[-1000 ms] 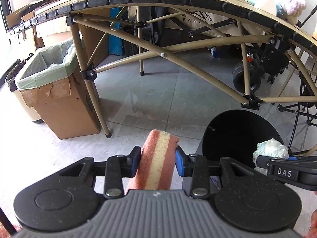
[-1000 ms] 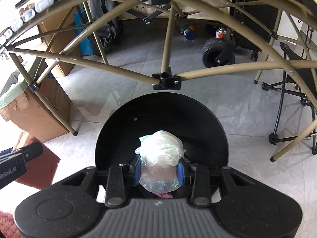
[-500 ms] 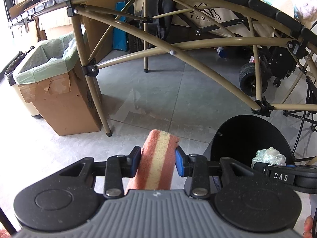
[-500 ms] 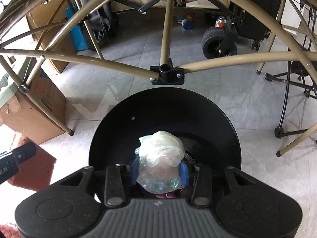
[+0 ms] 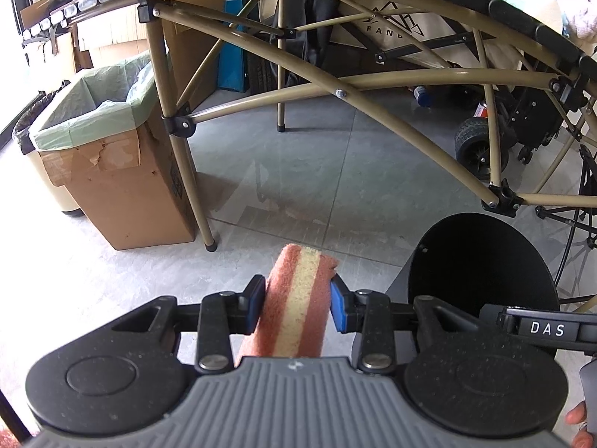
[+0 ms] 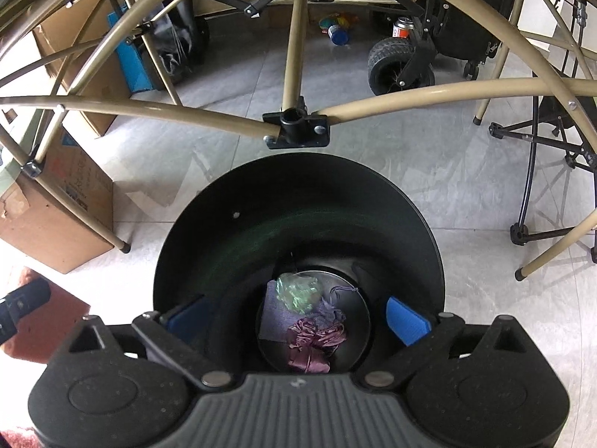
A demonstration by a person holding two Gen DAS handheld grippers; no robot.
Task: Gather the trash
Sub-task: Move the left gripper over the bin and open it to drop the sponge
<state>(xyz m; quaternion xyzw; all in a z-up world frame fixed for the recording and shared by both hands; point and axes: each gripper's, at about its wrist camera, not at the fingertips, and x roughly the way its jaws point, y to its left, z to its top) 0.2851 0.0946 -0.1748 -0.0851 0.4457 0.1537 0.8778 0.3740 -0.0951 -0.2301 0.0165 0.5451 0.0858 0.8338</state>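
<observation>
Sponge, rust-red scouring faces with a pale yellow foam core [image 5: 296, 310], stands on edge in the left gripper [image 5: 297, 304]; both blue pads press its red sides, grip clenched. Left wrist view: round black plastic bin [image 5: 481, 261] sits on the grey tiled floor to the right of the sponge, near it. Brown cardboard box lined with a pale green bag [image 5: 112, 171] stands left, beside a leg of the tan metal-tube folding table [image 5: 335, 91]. Part of the other gripper, lettered DAS, enters at right.

Right wrist view: right gripper [image 6: 296, 319] hangs over the bin's mouth, jaws opening and spread wide, nothing between the pads (released). Crumpled clear-green plastic wad [image 6: 298, 293] lies at the bin's bottom on a lilac cloth [image 6: 272, 317], beside purple ribbon scraps [image 6: 313, 347].
</observation>
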